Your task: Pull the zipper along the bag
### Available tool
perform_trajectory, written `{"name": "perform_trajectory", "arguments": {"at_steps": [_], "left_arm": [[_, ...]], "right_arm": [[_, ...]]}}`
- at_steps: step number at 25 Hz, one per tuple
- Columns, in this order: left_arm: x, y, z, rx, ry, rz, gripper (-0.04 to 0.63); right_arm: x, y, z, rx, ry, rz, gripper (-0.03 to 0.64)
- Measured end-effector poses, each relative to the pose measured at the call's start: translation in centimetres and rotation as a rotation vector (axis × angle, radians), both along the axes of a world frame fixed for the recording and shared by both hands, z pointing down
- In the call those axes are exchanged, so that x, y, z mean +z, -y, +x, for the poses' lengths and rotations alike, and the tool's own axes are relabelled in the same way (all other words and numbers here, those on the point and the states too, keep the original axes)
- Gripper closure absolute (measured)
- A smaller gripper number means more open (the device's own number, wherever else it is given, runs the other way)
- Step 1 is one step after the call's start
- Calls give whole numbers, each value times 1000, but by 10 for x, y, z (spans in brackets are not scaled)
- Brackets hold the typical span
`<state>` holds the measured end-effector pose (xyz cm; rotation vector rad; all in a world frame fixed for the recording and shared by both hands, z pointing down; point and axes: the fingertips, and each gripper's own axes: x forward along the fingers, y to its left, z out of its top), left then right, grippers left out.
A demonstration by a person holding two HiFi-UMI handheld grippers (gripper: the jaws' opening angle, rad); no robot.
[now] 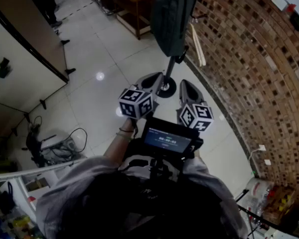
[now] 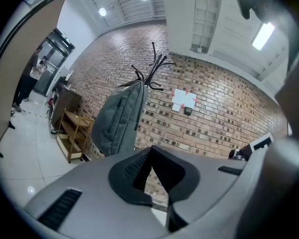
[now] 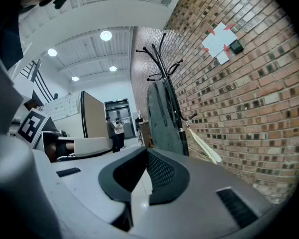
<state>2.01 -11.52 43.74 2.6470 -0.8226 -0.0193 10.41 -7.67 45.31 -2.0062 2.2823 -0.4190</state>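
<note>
White floor tiles and a brick wall are filling the head view. The grey bag is hanging from a coat stand close to that wall. The person is holding the left tool and the right tool side by side, low down near the stand's round base. Both are pointing toward the bag and neither is touching it.

Over to the left gripper view: the left tool is showing its pads meeting at the tips, with nothing between them. The bag is hanging beyond, well apart, on the black coat stand in front of the brick wall. A wooden shelf is standing to the bag's left.

Now the right gripper view: the right tool is sitting with its jaws together and empty. The bag is hanging straight ahead on the coat stand, out of reach. Its dark zipper line is running down its side.
</note>
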Motion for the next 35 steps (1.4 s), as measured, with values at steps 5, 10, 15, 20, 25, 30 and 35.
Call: {"name": "perform_trajectory", "arguments": {"at_steps": [5, 10, 15, 20, 25, 30, 35], "left_arm": [[-4, 2, 6, -8, -9, 18, 588], [-4, 14, 10, -27, -22, 4, 588], [2, 38, 20, -25, -3, -3, 588], [1, 70, 30, -5, 9, 10, 588], [-11, 97, 37, 11, -7, 33, 588], [-10, 113, 43, 7, -19, 29, 588], [-13, 122, 50, -17, -24, 21, 588]], "right_arm": [[2, 7, 3, -20, -4, 7, 618], [-7, 27, 6, -46, -32, 6, 617], [-20, 63, 21, -37, -54, 19, 591], [-25, 95, 25, -50, -74, 14, 557], [-29, 126, 28, -36, -115, 14, 538], [-34, 149, 36, -24, -142, 13, 509], [-36, 167, 44, -47, -134, -15, 488]]}}
